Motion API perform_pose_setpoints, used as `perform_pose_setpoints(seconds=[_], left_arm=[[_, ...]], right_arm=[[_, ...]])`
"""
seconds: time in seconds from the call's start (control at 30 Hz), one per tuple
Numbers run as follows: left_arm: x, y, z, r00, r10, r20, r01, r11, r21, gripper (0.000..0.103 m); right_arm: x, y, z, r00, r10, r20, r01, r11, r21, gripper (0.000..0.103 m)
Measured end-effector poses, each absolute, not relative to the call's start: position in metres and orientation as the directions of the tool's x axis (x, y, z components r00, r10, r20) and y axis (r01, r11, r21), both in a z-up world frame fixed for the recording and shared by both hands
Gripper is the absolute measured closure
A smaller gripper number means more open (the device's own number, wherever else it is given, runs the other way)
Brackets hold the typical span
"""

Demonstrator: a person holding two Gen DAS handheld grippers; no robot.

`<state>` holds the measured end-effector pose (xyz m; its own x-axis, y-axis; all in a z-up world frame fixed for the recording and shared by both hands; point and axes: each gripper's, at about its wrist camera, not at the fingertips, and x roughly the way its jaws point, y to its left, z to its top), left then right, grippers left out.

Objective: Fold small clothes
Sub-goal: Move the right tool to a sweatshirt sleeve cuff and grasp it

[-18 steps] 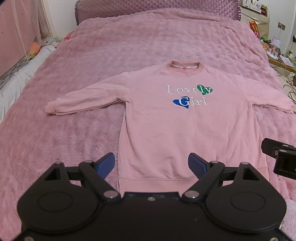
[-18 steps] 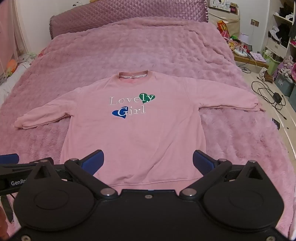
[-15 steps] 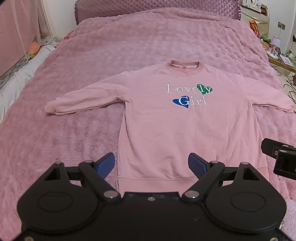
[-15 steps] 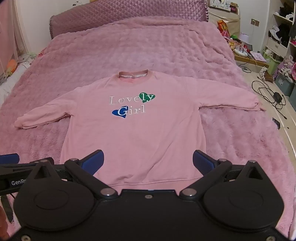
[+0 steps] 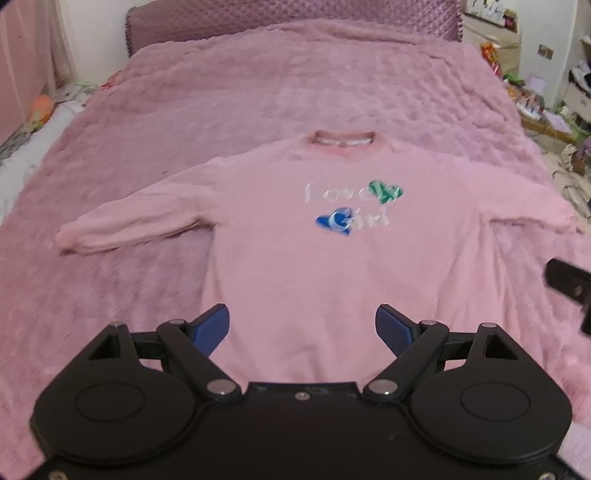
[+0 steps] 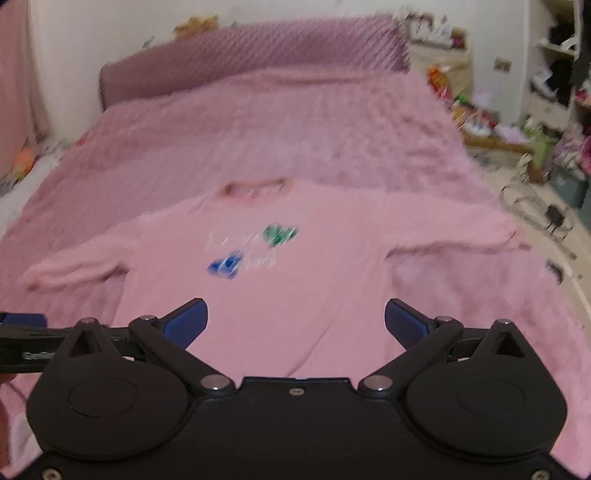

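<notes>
Against the frames of half a second earlier, both wrist views have changed. In the left wrist view the sweatshirt (image 5: 314, 258) sits lower and looks larger, its hem now hidden behind the gripper body, and more of the headboard (image 5: 295, 18) and far wall shows; the lettering has gone soft with blur. The right wrist view has tipped up further: the wall above the bed is now in sight, the garment has dropped toward the fingers, and everything is smeared by motion. The sweatshirt itself lies as it did, flat and face up on the pink blanket (image 5: 258, 92), sleeves spread to either side, collar toward the headboard.

From left to right in the left wrist view: the garment's sleeve stretches out over the blanket, then the left gripper (image 5: 302, 326) hovers over the lower body of the sweatshirt with its blue pads spread wide and nothing between them, then a black piece of the other tool shows at the right edge. In the right wrist view, part of the left tool pokes in at the left edge; the right gripper (image 6: 295, 321) likewise stands spread wide over the lower part of the garment, gripping nothing.

To the right of the bed, shelves and bins (image 6: 569, 184) stand on the floor; their contents are too blurred to tell.
</notes>
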<state>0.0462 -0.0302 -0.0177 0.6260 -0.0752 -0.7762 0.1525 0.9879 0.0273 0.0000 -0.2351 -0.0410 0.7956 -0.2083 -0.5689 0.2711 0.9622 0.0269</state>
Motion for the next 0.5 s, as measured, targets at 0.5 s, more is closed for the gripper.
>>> perform_pose_setpoints(seconds=[0.5], left_arm=[[0.184, -0.167, -0.067, 0.632, -0.263, -0.729, 0.321, 0.945, -0.062, 0.012]], right_arm=[[0.050, -0.490, -0.110, 0.690, -0.498, -0.525, 0.677, 0.700, 0.227, 0.016]])
